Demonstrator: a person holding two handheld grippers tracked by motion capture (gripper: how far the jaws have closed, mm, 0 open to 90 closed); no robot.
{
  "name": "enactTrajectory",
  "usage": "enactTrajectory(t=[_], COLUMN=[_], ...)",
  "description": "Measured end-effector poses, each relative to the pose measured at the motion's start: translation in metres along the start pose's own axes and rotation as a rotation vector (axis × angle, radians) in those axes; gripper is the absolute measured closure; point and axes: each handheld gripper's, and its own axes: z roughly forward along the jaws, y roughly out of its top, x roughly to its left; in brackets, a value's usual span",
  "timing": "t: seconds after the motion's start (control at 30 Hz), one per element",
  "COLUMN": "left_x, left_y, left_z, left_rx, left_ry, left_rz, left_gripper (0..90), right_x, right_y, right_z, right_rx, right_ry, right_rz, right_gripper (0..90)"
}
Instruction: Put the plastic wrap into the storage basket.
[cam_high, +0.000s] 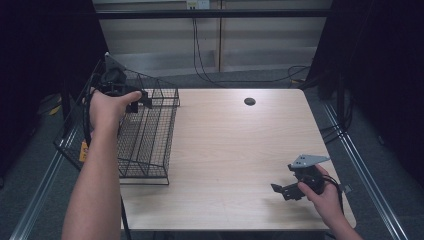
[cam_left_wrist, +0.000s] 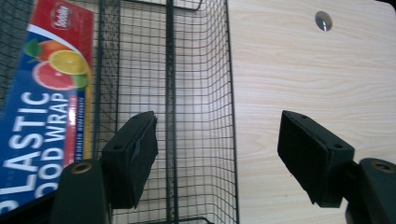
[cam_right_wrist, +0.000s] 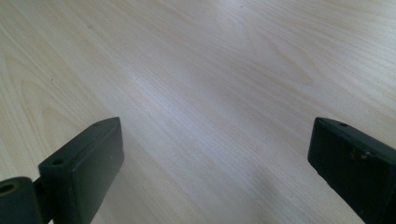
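Note:
A black wire basket (cam_high: 150, 135) with long compartments stands on the left end of the wooden table (cam_high: 235, 150). In the left gripper view a plastic food wrap box (cam_left_wrist: 42, 102), blue and red with citrus pictures, lies in the basket's (cam_left_wrist: 201, 93) left compartment. My left gripper (cam_high: 142, 100) hovers over the basket's far end. Its jaws are open (cam_left_wrist: 217, 135), one over the wire divider and one over bare table, with nothing between them. My right gripper (cam_high: 280, 191) is low over the table's near right corner, open (cam_right_wrist: 215, 140) and empty.
A round cable hole (cam_high: 249, 101) sits in the table near its far edge. A metal rail (cam_high: 365, 170) runs along the table's right side. Cables trail on the floor beyond the far edge.

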Motion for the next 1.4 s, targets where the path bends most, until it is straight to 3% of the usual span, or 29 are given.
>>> enactTrajectory(t=[0.6, 1.4], left_x=[-0.025, -0.061], left_y=[-0.006, -0.028], left_z=[0.018, 0.046], left_rx=[-0.002, 0.009], left_ry=[-0.077, -0.162], left_rz=[0.061, 0.191], left_gripper=[20.1, 13.3], right_x=[-0.001, -0.001], right_y=[0.0, -0.001], right_z=[-0.001, -0.002], right_rx=[0.0, -0.006], right_ry=[-0.001, -0.002], right_rz=[0.006, 0.0], right_gripper=[3.6, 3.6])
